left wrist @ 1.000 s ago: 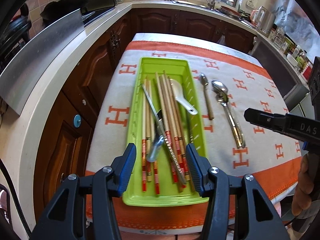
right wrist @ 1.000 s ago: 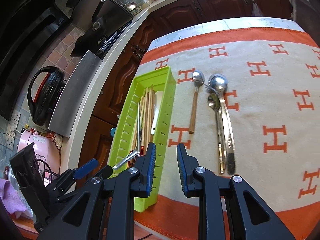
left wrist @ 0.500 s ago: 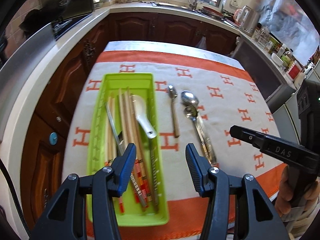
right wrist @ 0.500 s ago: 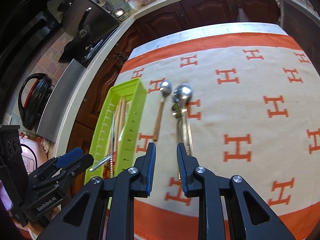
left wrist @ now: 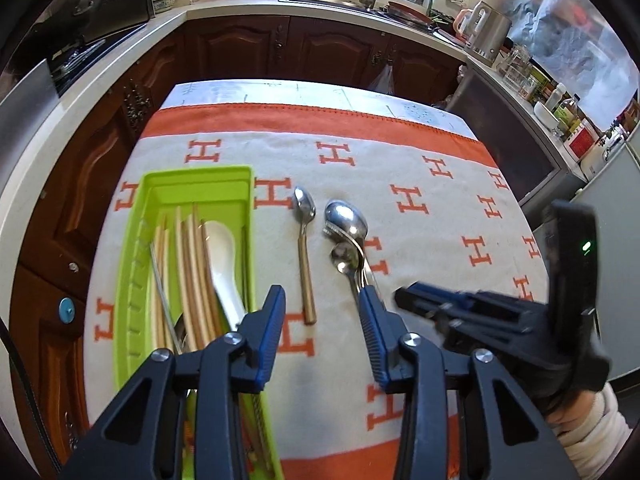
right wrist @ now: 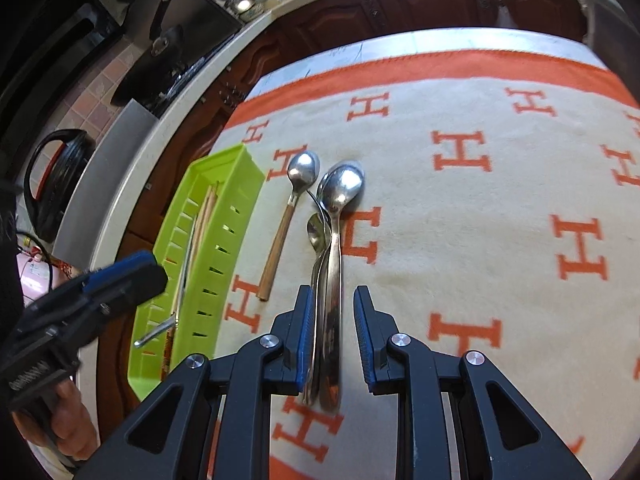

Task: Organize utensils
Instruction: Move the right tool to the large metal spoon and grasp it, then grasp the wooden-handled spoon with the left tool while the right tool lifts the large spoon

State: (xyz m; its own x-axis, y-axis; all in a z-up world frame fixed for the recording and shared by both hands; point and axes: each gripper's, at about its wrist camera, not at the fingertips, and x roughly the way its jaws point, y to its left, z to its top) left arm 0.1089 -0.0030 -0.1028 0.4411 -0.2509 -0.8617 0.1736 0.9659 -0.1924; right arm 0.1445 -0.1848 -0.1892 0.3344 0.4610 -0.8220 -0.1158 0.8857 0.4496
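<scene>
A green tray (left wrist: 132,280) (right wrist: 224,232) on the left holds several chopsticks (left wrist: 192,272), a white spoon (left wrist: 222,256) and a metal utensil. A wooden-handled spoon (left wrist: 305,256) (right wrist: 286,216) lies right of it on the cloth. Further right lies a bundle of steel spoons and a fork (left wrist: 348,236) (right wrist: 334,240). My right gripper (right wrist: 332,332) is open, its jaws on either side of the bundle's handles. My left gripper (left wrist: 322,328) is open above the cloth near the wooden spoon's handle end. The right gripper also shows in the left wrist view (left wrist: 440,308).
An orange and cream H-patterned cloth (left wrist: 420,208) covers the table. Counters with dark cabinets (left wrist: 280,44) run along the left and back. A black kettle (right wrist: 52,180) and a hob (right wrist: 168,40) sit on the left counter.
Both grippers moved right, away from over the tray. My right gripper came forward and lower over the steel bundle's handles. My left gripper now faces the wooden spoon.
</scene>
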